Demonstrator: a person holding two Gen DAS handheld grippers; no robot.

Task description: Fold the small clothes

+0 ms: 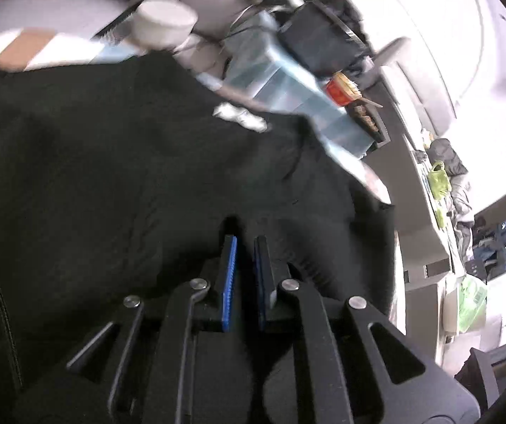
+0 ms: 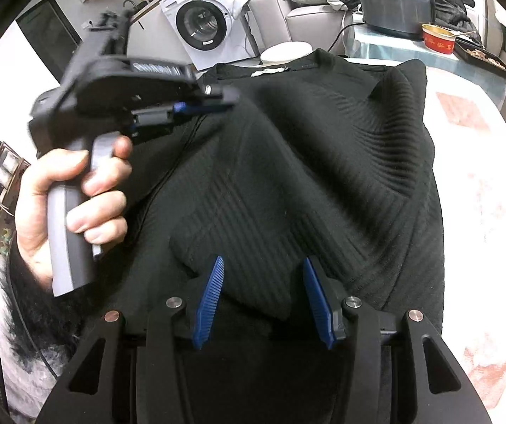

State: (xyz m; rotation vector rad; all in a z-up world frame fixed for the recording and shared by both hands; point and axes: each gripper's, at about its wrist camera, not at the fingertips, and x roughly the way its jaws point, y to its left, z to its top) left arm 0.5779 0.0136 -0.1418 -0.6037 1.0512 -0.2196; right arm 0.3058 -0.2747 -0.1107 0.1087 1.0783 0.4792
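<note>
A: Where's the black ribbed top [image 2: 288, 162]?

B: Spread on the table [image 2: 479, 162], neck label at the far end. One flap, prob a sleeve, already lies folded diagonally across the body.

A: Left gripper [image 2: 214, 104]?

B: Jaws pressed together at the top's left edge near the shoulder. Looks like it's pinching cloth there, but blur, can't confirm. Hand [image 2: 72, 198] squeezes the grip.

A: Right gripper [image 2: 263, 296]?

B: Spread apart over the near hem, folded cloth btwn the pads, not clamped.

A: Progress?

B: Early-mid, I'd say. Left side still to fold in, then the lengthwise fold. No neat bundle yet.
</note>
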